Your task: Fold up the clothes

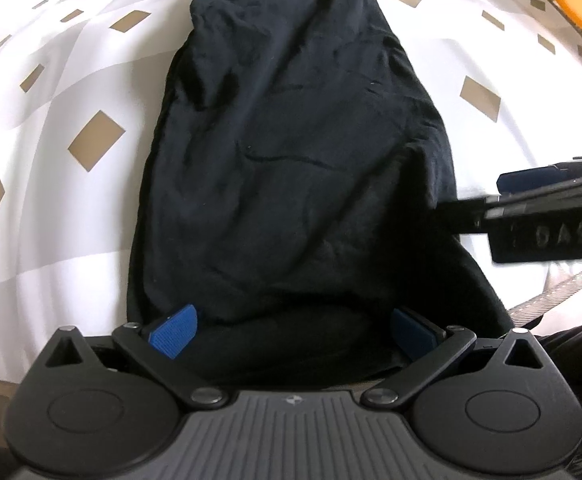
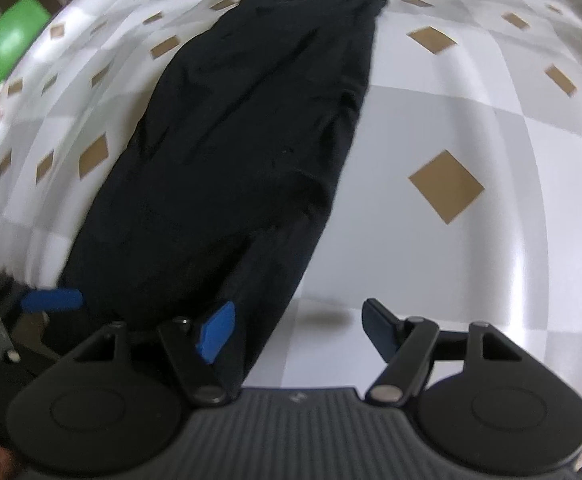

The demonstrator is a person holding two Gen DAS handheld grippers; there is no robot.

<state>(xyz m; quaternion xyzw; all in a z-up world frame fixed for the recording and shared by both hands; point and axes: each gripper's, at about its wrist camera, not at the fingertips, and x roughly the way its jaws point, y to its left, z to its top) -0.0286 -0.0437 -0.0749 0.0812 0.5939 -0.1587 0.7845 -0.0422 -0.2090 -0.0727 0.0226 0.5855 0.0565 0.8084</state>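
Note:
A black garment [image 1: 291,152], folded into a long narrow strip, lies on a white cloth with tan diamonds [image 1: 51,92] and runs away from me. My left gripper [image 1: 294,332] hangs over its near end, open, its blue pads [image 1: 175,332] wide apart with the bunched hem between them. In the right wrist view the garment [image 2: 243,140] slants from far centre to near left. My right gripper [image 2: 297,332] is open at its near right corner: one pad [image 2: 217,332] is over the fabric, the other over bare cloth. The right gripper [image 1: 473,200] also shows at the garment's right edge.
An orange object [image 1: 571,4] sits past the far right of the cloth, and a green one [image 2: 7,52] lies beyond its far left. A blue finger of the left gripper [image 2: 51,300] shows at near left. A grey strap [image 1: 551,292] lies near right.

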